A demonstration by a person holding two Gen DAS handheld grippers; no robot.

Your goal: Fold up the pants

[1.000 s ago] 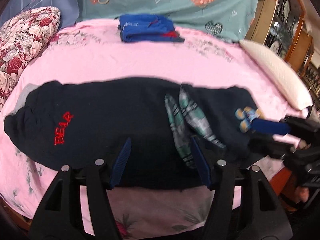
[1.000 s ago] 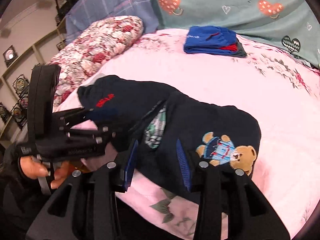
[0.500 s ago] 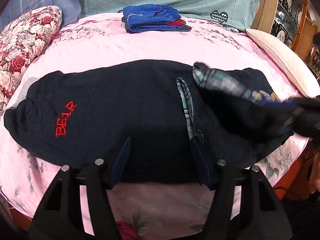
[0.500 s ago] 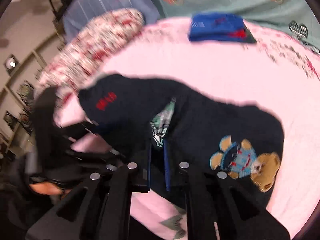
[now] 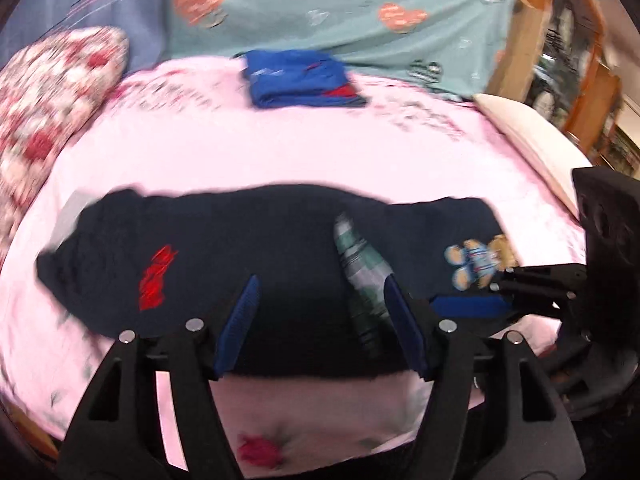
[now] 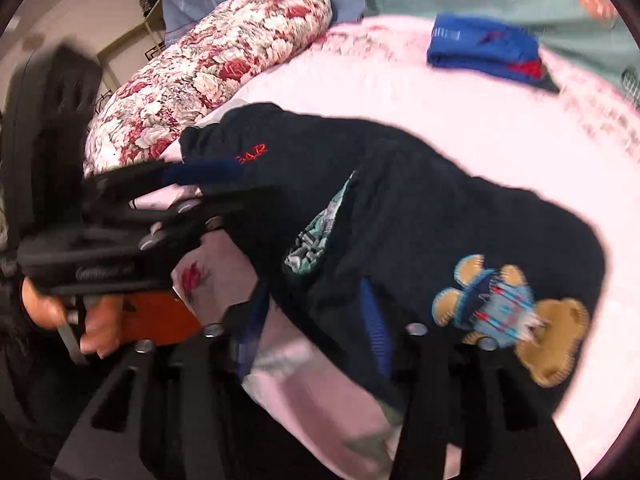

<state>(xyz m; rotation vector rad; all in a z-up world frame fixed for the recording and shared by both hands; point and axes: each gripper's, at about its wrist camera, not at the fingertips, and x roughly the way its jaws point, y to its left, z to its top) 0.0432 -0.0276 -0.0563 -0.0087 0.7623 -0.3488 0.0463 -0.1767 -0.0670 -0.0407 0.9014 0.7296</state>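
Dark navy pants: spread lengthwise across the near part of the pink bedsheet, one end toward the floral pillow. Red embroidered lettering lies on the pillow-side half of the pants; a bear patch lies on the opposite half. A strip of green plaid lining shows at mid-length of the pants.

Left gripper: level over the near edge of the pants, pointing across them toward the far side of the bed. Blue pads spread wide; dark cloth fills the gap between them, but contact cannot be told. In the right wrist view this gripper reaches in from the pillow side of the pants, held by a bare hand.

Right gripper: at the near edge of the pants, beside the bear patch, angled toward the lettering end. Jaws parted, the fold of dark cloth lying between and over the blurred fingers; whether they press it cannot be told.

Folded blue garment: well beyond the pants, against the teal heart-print cover.

Cream pillow: beyond the bear-patch end of the pants.
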